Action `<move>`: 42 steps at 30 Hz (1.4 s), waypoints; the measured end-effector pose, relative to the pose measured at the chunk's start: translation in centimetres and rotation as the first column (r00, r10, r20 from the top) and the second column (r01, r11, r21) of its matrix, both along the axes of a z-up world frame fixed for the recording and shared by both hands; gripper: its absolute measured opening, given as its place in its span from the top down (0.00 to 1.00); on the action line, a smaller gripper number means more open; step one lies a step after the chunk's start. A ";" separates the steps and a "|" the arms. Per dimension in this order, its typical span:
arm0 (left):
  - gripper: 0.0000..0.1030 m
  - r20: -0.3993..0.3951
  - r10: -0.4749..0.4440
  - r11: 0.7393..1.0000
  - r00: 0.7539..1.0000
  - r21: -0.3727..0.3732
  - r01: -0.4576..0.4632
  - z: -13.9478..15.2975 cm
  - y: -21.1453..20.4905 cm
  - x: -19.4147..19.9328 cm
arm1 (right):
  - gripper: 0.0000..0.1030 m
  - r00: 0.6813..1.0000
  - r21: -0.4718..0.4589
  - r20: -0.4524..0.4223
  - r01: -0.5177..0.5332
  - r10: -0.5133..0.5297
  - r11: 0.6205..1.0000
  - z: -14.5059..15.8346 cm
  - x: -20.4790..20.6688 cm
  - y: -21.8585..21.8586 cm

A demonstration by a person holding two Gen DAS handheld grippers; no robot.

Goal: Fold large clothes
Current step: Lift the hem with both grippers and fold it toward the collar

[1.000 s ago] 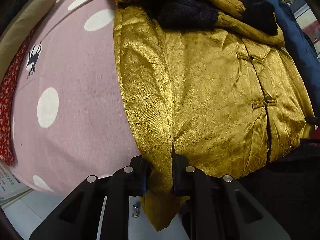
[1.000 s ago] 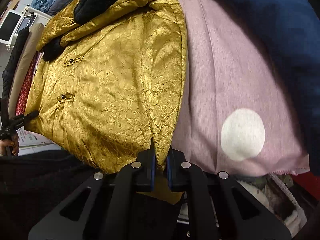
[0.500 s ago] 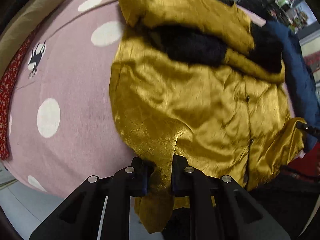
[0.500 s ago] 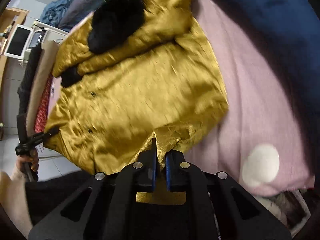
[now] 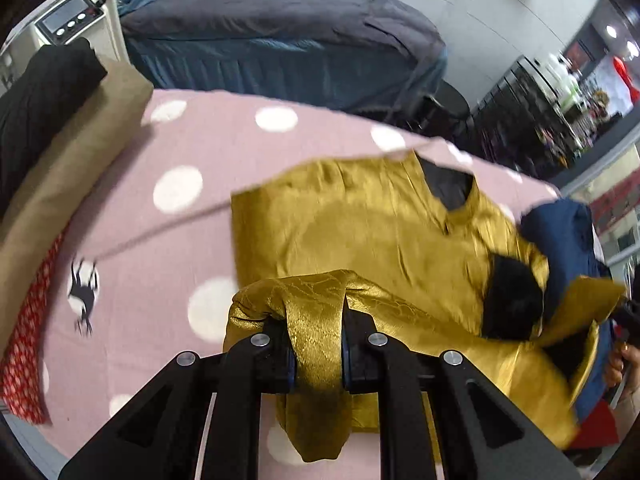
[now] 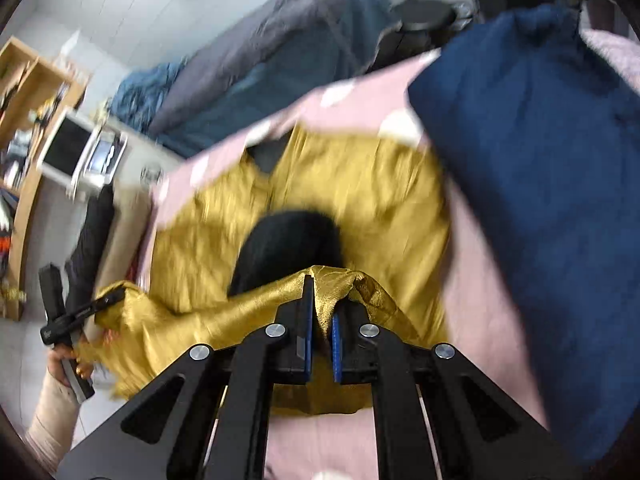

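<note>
Left wrist: my left gripper [image 5: 316,344] pinches the jacket [image 5: 360,232] hem, its body spread ahead on the sheet [image 5: 132,208]. Right wrist: my right gripper [image 6: 320,320] clamps the other corner; I judge both should travel level, hem taut, to crease squarely.

A pink spread with white polka dots [image 5: 132,240] covers the surface before me. On it lies a gold brocade jacket [image 5: 360,232], black-lined at the collar, its near hem lifted off the cloth. A navy blue garment [image 6: 540,184] lies heaped on the spread at my right, touching the jacket. At my left edge lie a tan cushion [image 5: 68,160] and red patterned fabric [image 5: 24,344].
</note>
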State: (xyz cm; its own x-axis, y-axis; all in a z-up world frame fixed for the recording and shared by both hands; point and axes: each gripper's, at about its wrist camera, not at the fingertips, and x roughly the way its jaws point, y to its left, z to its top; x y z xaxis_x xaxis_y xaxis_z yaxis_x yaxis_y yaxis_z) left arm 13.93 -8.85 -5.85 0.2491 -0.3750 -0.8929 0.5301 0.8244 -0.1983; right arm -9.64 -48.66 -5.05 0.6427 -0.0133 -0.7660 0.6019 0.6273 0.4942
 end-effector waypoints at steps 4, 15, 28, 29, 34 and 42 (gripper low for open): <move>0.86 -0.084 0.083 0.994 0.993 -0.068 -0.088 -0.4 -2.3 4.3 | 0.93 0.994 0.035 0.027 0.102 -0.103 0.994 0.0 1.3 -4.0; 0.47 -0.252 0.223 0.923 0.942 -0.257 -0.287 0.8 0.8 7.0 | 0.93 0.980 0.078 -0.092 0.182 -0.175 0.980 -4.4 3.5 -7.1; 0.22 -0.090 0.196 0.973 0.976 -0.104 -0.205 -1.7 5.6 3.4 | 0.40 0.947 0.294 0.034 0.295 -0.318 0.909 -5.1 1.5 -8.7; 0.22 -0.096 0.177 0.978 0.980 -0.091 -0.186 -2.6 5.1 3.0 | 0.39 0.949 0.266 0.044 0.291 -0.313 0.919 -4.4 1.1 -8.6; 0.23 -0.078 0.115 0.993 0.990 -0.002 -0.116 -6.3 2.3 2.7 | 0.39 0.985 0.086 -0.083 0.161 -0.154 0.983 -4.2 1.5 -6.5; 0.88 -0.022 -0.051 0.992 0.998 0.113 0.053 -7.4 -2.2 2.2 | 0.72 0.968 -0.021 -0.252 0.009 -0.014 1.000 -8.8 2.8 -1.9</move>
State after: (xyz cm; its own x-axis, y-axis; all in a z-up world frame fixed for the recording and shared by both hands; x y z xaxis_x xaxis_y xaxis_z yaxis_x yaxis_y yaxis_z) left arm 16.08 -11.09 -13.27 0.2140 -0.2830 -0.9349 0.5701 0.8134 -0.1157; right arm -6.88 -50.60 -13.85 0.4285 -0.0362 -0.9028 0.7127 0.6277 0.3131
